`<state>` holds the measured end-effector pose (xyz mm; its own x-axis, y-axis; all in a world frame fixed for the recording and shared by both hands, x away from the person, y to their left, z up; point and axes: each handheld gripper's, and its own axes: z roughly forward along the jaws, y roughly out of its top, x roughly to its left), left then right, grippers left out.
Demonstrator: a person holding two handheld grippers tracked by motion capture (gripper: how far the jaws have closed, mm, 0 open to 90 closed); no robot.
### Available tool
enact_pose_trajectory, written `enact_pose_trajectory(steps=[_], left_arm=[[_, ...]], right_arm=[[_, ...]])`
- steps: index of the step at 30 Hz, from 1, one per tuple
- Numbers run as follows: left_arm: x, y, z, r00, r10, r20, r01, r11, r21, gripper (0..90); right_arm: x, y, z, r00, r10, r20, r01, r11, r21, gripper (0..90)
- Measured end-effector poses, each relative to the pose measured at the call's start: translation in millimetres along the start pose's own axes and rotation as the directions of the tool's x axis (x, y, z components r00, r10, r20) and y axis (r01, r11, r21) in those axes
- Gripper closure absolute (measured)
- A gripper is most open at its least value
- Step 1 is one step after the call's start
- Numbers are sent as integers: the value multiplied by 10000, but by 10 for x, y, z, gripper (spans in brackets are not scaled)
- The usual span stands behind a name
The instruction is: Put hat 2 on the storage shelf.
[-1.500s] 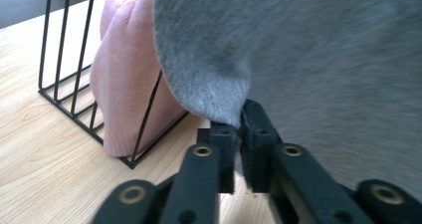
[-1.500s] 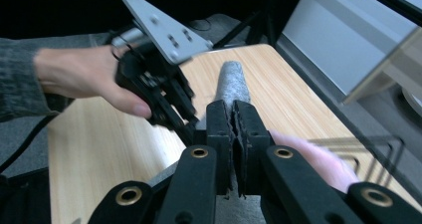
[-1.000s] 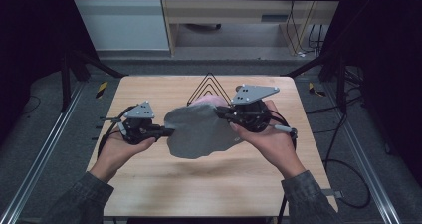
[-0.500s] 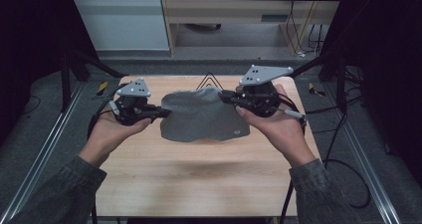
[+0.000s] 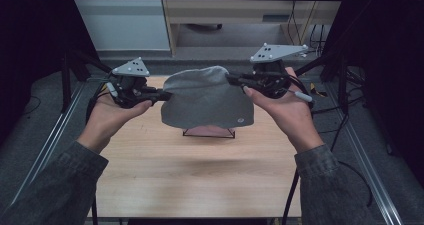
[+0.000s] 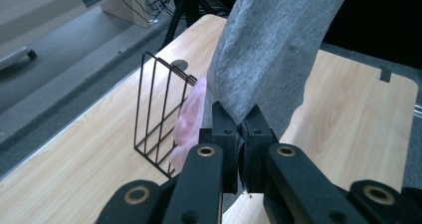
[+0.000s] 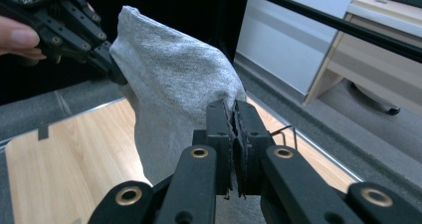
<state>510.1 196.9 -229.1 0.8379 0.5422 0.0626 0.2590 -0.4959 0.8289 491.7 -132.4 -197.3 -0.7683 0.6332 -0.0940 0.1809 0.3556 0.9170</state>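
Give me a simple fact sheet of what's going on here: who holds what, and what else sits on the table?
held item: grey cloth, lifted off the table and stretched between both grippers
left gripper: shut on the cloth's left edge
right gripper: shut on the cloth's right edge
cloth detail: small round mark near its lower right
behind the cloth: black wire rack standing on the table
by the rack: something pink, kind unclear
surface: wooden table

Wire rack (image 5: pixel 209 133) blocks table (image 5: pixel 200 180) centre under hanging cloth (image 5: pixel 207 97); near half free.
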Motion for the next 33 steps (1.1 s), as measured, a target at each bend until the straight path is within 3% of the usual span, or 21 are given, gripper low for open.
enact_pose_trajectory(steps=[8, 15, 20, 28, 33], left_arm=[[71, 127, 54, 9997, -235, -65, 233, 9993, -289, 874], [47, 254, 110, 9995, -25, -319, 23, 10000, -67, 874], [131, 339, 124, 9987, -181, -483, 170, 9996, -234, 874], [240, 571, 108, 9965, -58, -839, 1, 9977, -671, 874], [371, 619, 214, 9935, -104, -1131, 12, 9967, -815, 874]], right_arm=[[-140, 95, 17, 9994, 147, 326, -145, 9999, -49, 867], [-234, 105, 41, 9978, 352, 567, -345, 9993, -120, 867], [-336, 124, 88, 9954, 593, 752, -574, 9980, -276, 867], [-504, 267, 159, 9921, 765, 999, -696, 9950, -715, 866], [-651, 266, 269, 9882, 906, 1233, -809, 9933, -821, 867]])
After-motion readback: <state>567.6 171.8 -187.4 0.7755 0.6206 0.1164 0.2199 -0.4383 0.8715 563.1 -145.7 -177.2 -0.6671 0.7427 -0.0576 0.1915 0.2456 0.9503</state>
